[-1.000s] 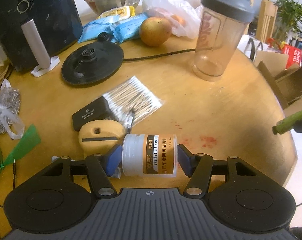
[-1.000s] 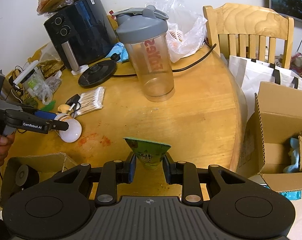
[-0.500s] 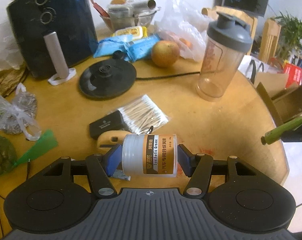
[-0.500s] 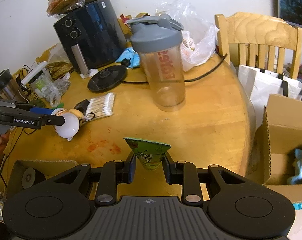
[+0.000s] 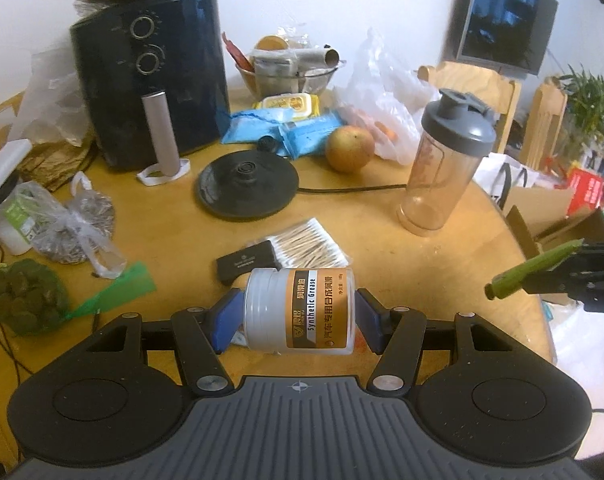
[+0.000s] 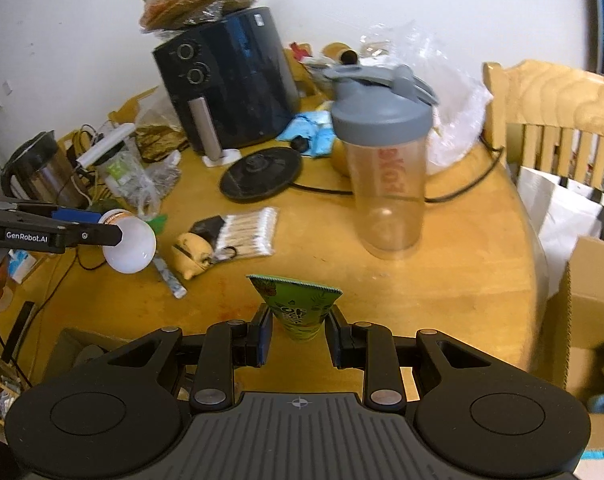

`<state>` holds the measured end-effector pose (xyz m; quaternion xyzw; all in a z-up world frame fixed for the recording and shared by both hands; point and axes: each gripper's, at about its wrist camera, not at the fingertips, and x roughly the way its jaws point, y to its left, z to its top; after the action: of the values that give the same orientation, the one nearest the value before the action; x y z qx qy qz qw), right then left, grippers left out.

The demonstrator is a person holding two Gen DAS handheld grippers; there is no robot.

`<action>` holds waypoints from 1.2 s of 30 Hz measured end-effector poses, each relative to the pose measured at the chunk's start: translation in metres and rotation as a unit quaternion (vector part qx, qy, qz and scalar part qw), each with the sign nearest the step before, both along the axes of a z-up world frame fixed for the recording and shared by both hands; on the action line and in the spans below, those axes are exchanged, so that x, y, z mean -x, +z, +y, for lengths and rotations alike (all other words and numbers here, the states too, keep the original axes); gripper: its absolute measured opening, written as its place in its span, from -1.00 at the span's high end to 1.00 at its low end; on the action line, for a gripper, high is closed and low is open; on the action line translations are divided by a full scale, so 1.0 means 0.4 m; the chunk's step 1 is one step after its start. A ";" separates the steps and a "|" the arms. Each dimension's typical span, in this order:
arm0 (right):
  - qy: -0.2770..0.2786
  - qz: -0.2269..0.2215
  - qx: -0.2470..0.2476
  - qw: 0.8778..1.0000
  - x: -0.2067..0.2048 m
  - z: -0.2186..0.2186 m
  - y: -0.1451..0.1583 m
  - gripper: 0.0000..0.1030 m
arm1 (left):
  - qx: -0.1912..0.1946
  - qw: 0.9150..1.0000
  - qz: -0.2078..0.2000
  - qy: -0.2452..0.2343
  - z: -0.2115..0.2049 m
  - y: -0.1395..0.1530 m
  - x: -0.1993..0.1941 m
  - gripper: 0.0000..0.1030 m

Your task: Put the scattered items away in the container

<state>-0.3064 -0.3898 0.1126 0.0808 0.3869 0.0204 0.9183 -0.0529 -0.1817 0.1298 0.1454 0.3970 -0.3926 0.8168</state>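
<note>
A white grease jar (image 5: 302, 314) with an orange label lies sideways in my left gripper (image 5: 297, 316), which is shut on it and holds it above the round wooden table (image 5: 422, 280). The right wrist view shows the same jar (image 6: 131, 246) in the air at the left. My right gripper (image 6: 297, 328) is shut on a green tube (image 6: 297, 304), flat end up. That tube (image 5: 530, 270) also shows at the right in the left wrist view. An open cardboard box (image 6: 590, 280) stands beyond the table's right edge.
On the table lie a pack of cotton swabs (image 5: 306, 248), a small black box (image 5: 247, 264) and a beige piece (image 6: 191, 250). A shaker bottle (image 6: 386, 176), a kettle base (image 5: 247, 184), an air fryer (image 5: 153, 92) and bags crowd the back. A chair (image 6: 550, 100) stands at the right.
Both grippers have risen with their loads. The jar now hangs higher over the table and hides the beige piece in the left view. Both grips are unchanged.
</note>
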 end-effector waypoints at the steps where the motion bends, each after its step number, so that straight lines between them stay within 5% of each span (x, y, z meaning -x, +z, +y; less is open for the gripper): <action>1: 0.005 -0.002 -0.002 1.000 -0.004 0.006 0.003 0.40 | 0.000 1.000 0.000 0.001 0.007 0.003 0.003 -0.14; 18: 0.111 -0.014 -0.049 0.992 -0.050 0.138 0.037 0.40 | 0.006 0.999 0.031 0.042 0.132 0.019 0.082 -0.14; 36: 0.133 0.000 -0.051 0.990 -0.037 0.172 0.028 0.40 | -0.005 0.995 0.098 0.025 0.164 -0.033 0.203 -0.15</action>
<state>-0.2918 -0.3208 0.1238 0.0755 0.3927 0.1623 0.9021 -0.1342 -0.1161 0.1165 0.1000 0.4802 -0.3823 0.7831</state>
